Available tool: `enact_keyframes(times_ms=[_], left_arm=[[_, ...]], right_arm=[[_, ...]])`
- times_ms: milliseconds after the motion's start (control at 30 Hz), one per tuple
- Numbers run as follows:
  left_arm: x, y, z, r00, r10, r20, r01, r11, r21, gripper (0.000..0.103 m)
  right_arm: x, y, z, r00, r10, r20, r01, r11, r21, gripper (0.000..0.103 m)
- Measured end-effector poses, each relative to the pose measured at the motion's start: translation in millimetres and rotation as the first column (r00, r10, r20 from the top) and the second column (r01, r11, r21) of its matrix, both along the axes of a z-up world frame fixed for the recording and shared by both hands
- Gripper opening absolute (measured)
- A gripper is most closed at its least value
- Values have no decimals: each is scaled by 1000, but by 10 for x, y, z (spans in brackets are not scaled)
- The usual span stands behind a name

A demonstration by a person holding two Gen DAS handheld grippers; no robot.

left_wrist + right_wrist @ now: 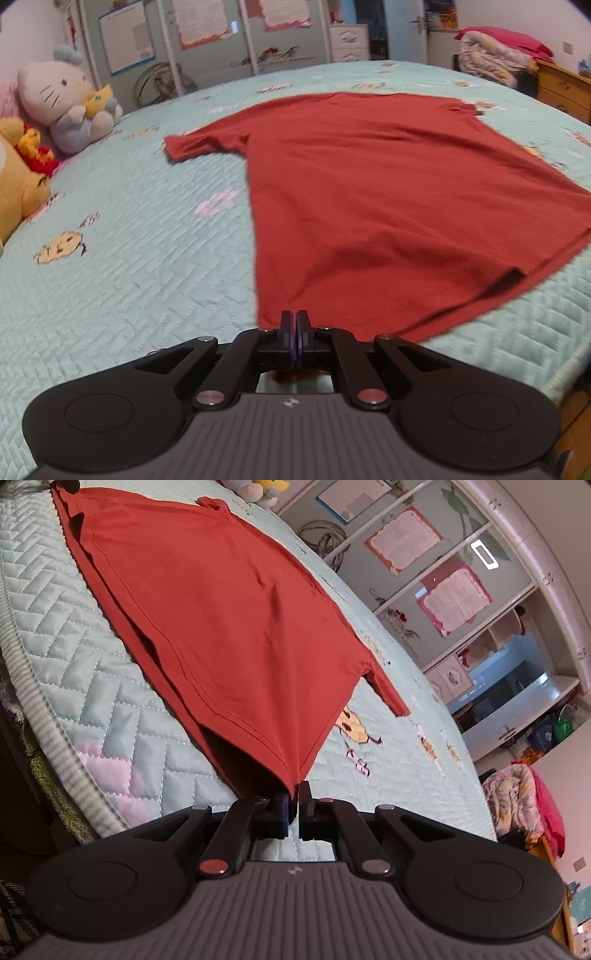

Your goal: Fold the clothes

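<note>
Left gripper (294, 316): fingers pressed together, no gap visible between the pads, pinching the bottom hem corner of the red T-shirt (369, 192). The fabric runs straight out from the fingertips.

Right gripper (294, 794): fingers nearly together with a narrow slit between them, a pulled-up point of the same red T-shirt (207, 602) caught at their tips. The cloth is lifted off the bed here and tents down from the pinch point; the double-stitched hem runs away from the fingers toward the upper left.

T-shirt position: spread mostly flat on the quilted light-green bedspread (122, 258), hem end nearest both grippers, one short sleeve (192, 146) lying flat out to the side, neckline at the far end. The hem edge lies close to the bed's near edge in the right wrist view.

Surroundings: white cat plush (64, 107) and yellow bear plush (18, 184) at the bedspread's left edge; wardrobe doors (207, 40) with posters beyond the bed; pile of folded bedding (495, 55) at far right.
</note>
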State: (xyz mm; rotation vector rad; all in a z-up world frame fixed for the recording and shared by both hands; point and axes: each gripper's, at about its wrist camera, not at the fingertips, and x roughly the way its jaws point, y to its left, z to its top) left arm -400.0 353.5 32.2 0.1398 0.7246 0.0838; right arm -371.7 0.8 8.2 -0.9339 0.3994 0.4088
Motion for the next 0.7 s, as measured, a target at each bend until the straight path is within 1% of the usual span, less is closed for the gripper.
enact_keyframes(times_ms=[67,133,233,267,333,433,467,567,633,700], left_arm=[[-51,-98,25,999,-34,9,34,999,13,4],[-76,-209,36,997,-76,11,76,997,33,4],[-85,-457,21,983,-186,10,184,978,99,4],[-88,-540,16,975,-222,7,219,968,121,4],[-93,-707,6,956,-293,1,289,943,165,4],[-49,-933,-29,923,-384,-18,379,900,215,4],[-32,-976,-52,918,-396,-25,391,892,229,4],[-5,-1081,-103,905,-425,-39,419,868,267,4],[-25,-1119,-110,899,-436,-39,428,856,291,4],[-45,-1157,-117,893,-448,-40,437,843,314,5]], right_arm=[[-59,26,4,998,44,47,-42,999,-28,35],[-134,85,-20,991,104,88,-97,992,-76,43],[-196,154,-69,979,172,113,-156,978,-140,44],[-208,163,-77,977,180,115,-163,976,-148,42],[-202,164,-52,981,172,95,-159,979,-130,37],[-197,169,-33,987,149,61,-142,985,-101,9],[-202,175,-41,989,141,53,-136,986,-98,6],[-202,177,-27,992,124,39,-120,990,-79,5],[-182,173,-7,993,114,33,-111,992,-65,1],[-142,173,6,994,107,25,-105,993,-59,0]])
